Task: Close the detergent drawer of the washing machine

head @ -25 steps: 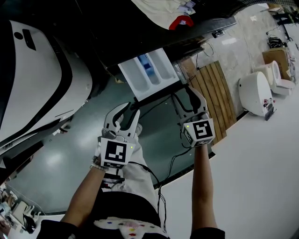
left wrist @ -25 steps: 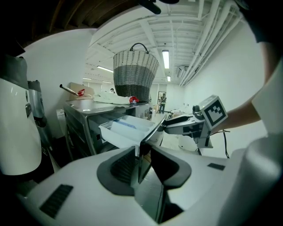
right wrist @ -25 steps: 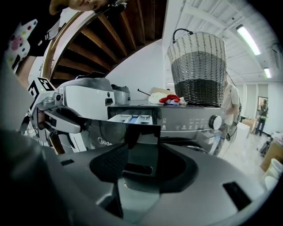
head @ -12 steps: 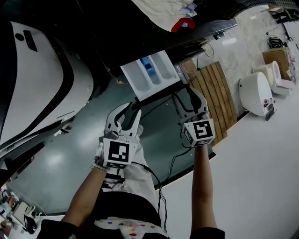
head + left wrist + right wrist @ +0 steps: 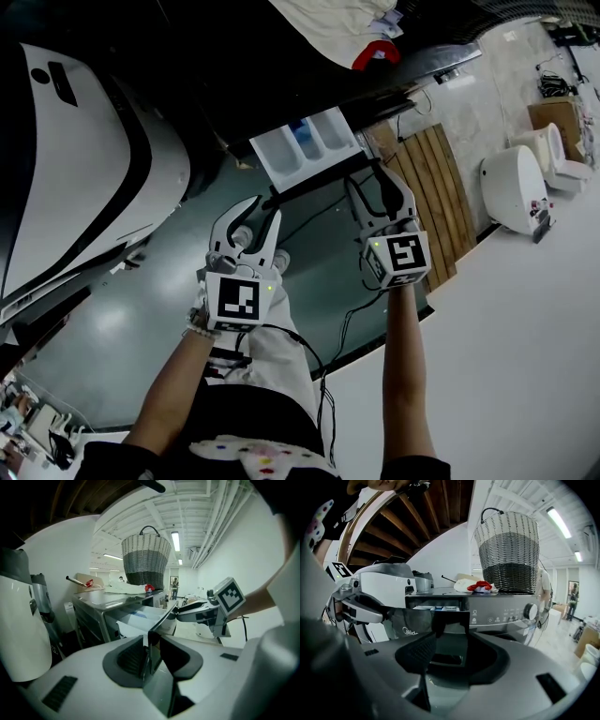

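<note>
**While the drawer slides home, both grippers straddle its front panel**

Compared with a second ago, the detergent drawer shows less of its white compartments in the head view. It has gone part of the way back into the washing machine, and both hands have followed it toward the machine. It is not yet shut: the right gripper view shows the dark front panel standing out from the control fascia, with the compartments visible behind it. By the look of it, one more steady push would finish the job.

The left gripper has its jaws apart with the panel's near end standing edge-on between them. No clamping is evident. The right gripper also holds its jaws apart, around the panel's other end.

The way into the slot looks unobstructed. A large white unit lies just beside the left arm, so there is little room to drift that way. The wooden slats sit near the right gripper but off the line of the push. Uneven pressure from the two ends could skew the drawer in its guides
</note>
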Available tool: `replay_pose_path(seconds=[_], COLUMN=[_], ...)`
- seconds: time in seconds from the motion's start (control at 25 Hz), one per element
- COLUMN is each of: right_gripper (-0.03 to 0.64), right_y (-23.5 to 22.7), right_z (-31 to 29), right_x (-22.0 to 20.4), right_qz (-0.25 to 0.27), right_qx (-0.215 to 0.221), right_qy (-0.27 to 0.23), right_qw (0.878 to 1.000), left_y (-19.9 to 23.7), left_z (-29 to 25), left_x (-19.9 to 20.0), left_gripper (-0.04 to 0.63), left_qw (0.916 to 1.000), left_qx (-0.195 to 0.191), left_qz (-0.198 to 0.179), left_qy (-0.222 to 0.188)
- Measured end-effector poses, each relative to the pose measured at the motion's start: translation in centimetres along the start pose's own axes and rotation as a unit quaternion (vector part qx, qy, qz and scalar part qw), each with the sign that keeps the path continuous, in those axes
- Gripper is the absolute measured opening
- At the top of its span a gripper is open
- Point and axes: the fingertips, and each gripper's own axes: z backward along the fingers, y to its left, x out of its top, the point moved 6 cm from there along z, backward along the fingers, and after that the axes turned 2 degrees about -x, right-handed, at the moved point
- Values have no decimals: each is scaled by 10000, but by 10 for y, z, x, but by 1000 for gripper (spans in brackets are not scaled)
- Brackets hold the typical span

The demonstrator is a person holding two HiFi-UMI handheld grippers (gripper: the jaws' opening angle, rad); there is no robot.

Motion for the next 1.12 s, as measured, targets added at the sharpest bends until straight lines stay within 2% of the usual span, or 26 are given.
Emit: replay_pose_path(seconds=[0.2, 0.56, 0.84, 1.12], right_gripper=[218, 218, 219, 219], right_y=[2, 3, 4, 7], right_z=[-16, -35, -43, -53], right_x=[8, 18, 21, 28], right_qz=[5, 75, 27, 109], right_qx=[-59, -191, -269, -349], right_qy=[21, 143, 197, 249], right_qw=[10000, 9997, 9994, 9990], left_y=[16, 33, 40, 51], left_z=[-3, -6, -8, -9], left_x=[2, 7, 8, 10], left_gripper=[123, 123, 123, 124], left_qw=[9996, 9981, 9975, 9951], left_qx=[222, 574, 676, 940], left_qz=[156, 234, 169, 288], left_qy=[-18, -66, -65, -107])
